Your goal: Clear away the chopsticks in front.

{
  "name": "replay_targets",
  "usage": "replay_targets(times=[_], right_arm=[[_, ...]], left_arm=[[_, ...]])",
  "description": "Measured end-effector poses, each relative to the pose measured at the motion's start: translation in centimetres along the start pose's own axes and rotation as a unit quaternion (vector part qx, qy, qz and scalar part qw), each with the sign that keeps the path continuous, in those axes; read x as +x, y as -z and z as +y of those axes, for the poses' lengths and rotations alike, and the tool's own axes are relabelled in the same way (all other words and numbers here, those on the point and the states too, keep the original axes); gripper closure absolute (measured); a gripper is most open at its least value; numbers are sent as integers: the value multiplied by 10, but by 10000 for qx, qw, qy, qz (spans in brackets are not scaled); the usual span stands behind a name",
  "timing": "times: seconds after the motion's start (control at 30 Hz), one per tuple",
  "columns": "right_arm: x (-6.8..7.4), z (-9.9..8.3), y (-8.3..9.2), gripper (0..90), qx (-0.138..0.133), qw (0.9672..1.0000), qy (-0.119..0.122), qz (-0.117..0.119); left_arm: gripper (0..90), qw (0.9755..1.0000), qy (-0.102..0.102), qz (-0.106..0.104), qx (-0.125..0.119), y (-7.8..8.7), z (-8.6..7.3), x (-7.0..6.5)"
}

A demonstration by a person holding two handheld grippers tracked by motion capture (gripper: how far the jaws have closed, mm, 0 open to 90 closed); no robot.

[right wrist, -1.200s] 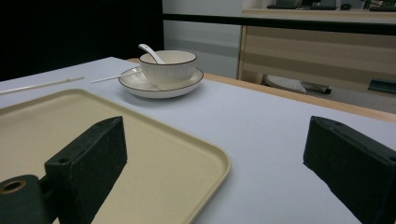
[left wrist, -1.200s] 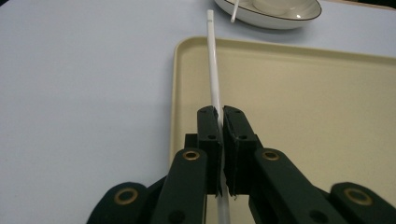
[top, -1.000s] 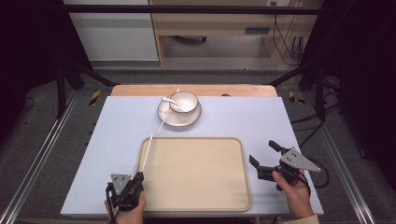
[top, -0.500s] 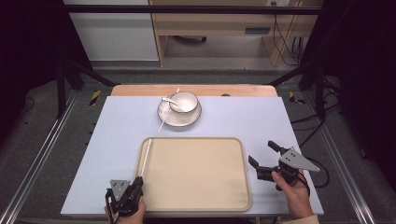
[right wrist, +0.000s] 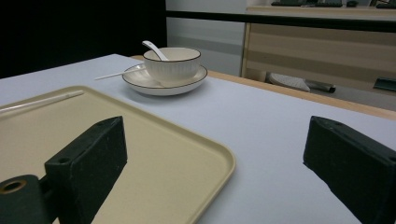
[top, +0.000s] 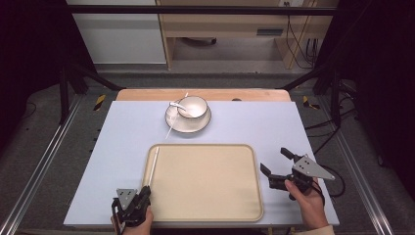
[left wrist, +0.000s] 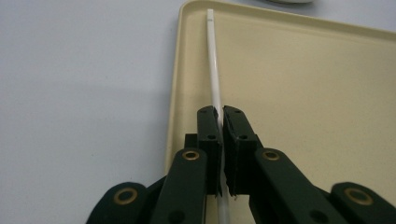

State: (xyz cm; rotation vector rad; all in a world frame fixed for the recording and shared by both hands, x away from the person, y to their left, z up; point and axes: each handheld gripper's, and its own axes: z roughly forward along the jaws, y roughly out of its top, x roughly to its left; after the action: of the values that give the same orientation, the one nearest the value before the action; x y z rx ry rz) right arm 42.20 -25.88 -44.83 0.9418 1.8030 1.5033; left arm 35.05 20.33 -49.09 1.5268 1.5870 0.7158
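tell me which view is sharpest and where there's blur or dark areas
The high view is evenly lit over the table, though the floor at both sides falls into darkness. The left gripper view is crisp on the white chopstick and soft on the left gripper at the bottom. The right gripper view blurs the right gripper; the bowl is sharper.

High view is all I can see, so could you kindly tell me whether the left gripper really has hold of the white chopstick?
Observer: Yes, the left gripper has its jaws shut on the white chopstick, with the pads pressing both sides.
Operator: Where is its far end?
Observer: Just inside the rim of the tray, near a far corner.
Operator: And the right gripper?
Observer: The right gripper has its jaws wide open with nothing between them, aimed toward the bowl.
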Motion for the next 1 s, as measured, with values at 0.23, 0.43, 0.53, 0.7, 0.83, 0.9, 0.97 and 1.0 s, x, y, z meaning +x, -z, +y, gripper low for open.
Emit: replay_targets(times=[0.23, 0.43, 0.53, 0.7, 0.83, 0.9, 0.97, 1.0], right_arm=[[0, 0, 0, 63, 8, 10000, 10, 11], [0, 0, 0, 63, 3, 10000, 5, 4], [0, 0, 0, 63, -13, 10000, -8, 14], [-1, 0, 0, 63, -12, 10000, 3, 5], [-1, 0, 1, 63, -15, 10000, -16, -7], [-1, 0, 0, 62, -19, 10000, -14, -8], [-2, 0, 0, 62, -9, 10000, 3, -9], [-2, 0, 0, 62, -7, 10000, 26, -5]], left_arm=[[855, 10000, -4, -2, 0, -2, 0, -1], [850, 10000, -41, -6, -17, -3, 0, -2], [787, 9999, -70, 24, -89, 0, 3, -3], [680, 9996, -246, -82, -119, 0, 13, -3], [575, 9978, -584, -304, -24, -6, 30, -4], [529, 9956, -837, -405, 107, -12, 41, -5], [452, 9924, -1015, -647, 260, -20, 52, -6], [446, 9913, -1105, -679, 232, -23, 58, -7]])
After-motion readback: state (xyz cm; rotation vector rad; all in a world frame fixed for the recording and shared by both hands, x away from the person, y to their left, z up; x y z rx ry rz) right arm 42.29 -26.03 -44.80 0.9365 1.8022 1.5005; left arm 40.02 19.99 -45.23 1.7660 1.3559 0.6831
